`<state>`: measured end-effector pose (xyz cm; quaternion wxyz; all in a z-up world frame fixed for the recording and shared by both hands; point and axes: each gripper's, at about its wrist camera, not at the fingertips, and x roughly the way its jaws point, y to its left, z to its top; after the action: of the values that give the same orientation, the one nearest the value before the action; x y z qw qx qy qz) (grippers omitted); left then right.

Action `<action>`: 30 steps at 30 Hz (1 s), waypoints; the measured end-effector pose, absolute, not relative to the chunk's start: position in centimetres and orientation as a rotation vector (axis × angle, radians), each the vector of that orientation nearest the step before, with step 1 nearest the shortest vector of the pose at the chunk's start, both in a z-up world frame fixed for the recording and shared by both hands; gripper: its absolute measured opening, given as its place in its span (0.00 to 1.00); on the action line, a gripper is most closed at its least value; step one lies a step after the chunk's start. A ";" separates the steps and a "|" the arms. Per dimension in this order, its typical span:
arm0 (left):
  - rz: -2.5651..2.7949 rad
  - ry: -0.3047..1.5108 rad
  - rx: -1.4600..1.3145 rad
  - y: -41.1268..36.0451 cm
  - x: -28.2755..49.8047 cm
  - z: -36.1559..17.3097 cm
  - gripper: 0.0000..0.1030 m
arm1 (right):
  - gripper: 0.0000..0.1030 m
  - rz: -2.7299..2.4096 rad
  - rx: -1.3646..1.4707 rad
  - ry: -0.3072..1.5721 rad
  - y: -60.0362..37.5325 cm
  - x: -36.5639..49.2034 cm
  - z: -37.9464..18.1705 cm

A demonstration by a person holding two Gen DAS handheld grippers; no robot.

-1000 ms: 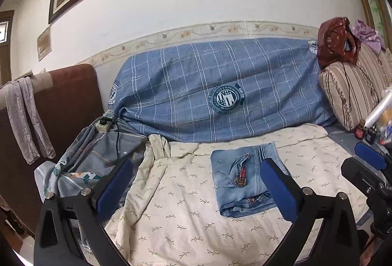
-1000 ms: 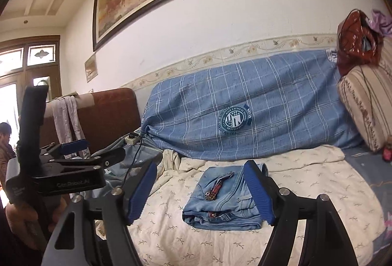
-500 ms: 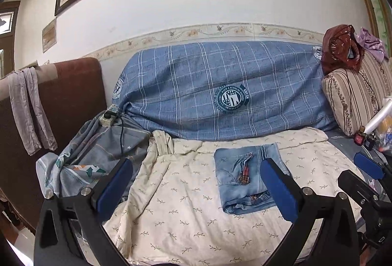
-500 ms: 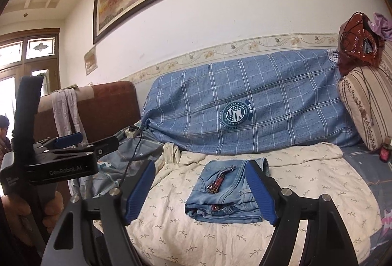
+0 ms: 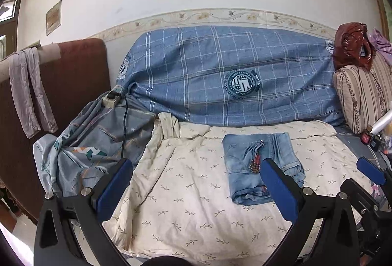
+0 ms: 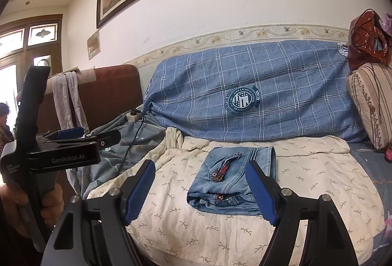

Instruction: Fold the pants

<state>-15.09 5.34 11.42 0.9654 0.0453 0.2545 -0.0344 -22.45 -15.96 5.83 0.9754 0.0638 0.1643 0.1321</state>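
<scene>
Ahead of both grippers, on the cream sheet (image 5: 186,192), the jeans (image 5: 259,165) lie folded into a compact, roughly square packet. The left gripper (image 5: 196,187) hangs clear of the bed with its blue pads (image 5: 115,182) spread wide and nothing between them; the packet sits beyond its right pad and slightly to that side. The right gripper (image 6: 201,190) is likewise spread and empty, and in its view the jeans (image 6: 232,180) lie just beyond the jaws, nearer its right pad (image 6: 262,195). Neither tool touches the cloth.

The packet shows stacked layers at its near edge and a small strap or fob (image 6: 225,167) lying on top. Its edges look fairly square, and no leg or waistband trails out. Judged from this, the folding is finished or very nearly so, and the open, raised stance of both tools suits a release rather than a fresh grasp.

The packet rests on the flat middle of the sheet, apart from the rumpled grey bedding (image 5: 98,143) to the left and the plaid bolster (image 5: 232,75) behind, presumably because that is the level patch where a fold will hold its shape. A striped cushion (image 6: 372,104) stands well to the right.

If any step remains, it would be a light press on the top layer; the risk is dragging the upper fold askew on the soft sheet.
</scene>
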 end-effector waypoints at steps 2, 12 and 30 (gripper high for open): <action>-0.073 0.521 0.087 5.7 -15.0 11.3 1.00 | 0.76 0.268 0.125 0.334 -15.7 -22.3 5.9; -0.087 0.526 0.051 7.4 -15.2 11.5 1.00 | 0.76 0.281 0.090 0.316 -14.2 -22.8 6.5; -0.082 0.492 0.061 7.9 -16.1 11.7 1.00 | 0.76 0.275 0.059 0.322 -13.1 -22.8 6.5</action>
<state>-16.11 7.86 11.73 0.9686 0.0304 0.2435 -0.0405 -22.77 -13.07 6.47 0.9772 0.0294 0.1598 0.1363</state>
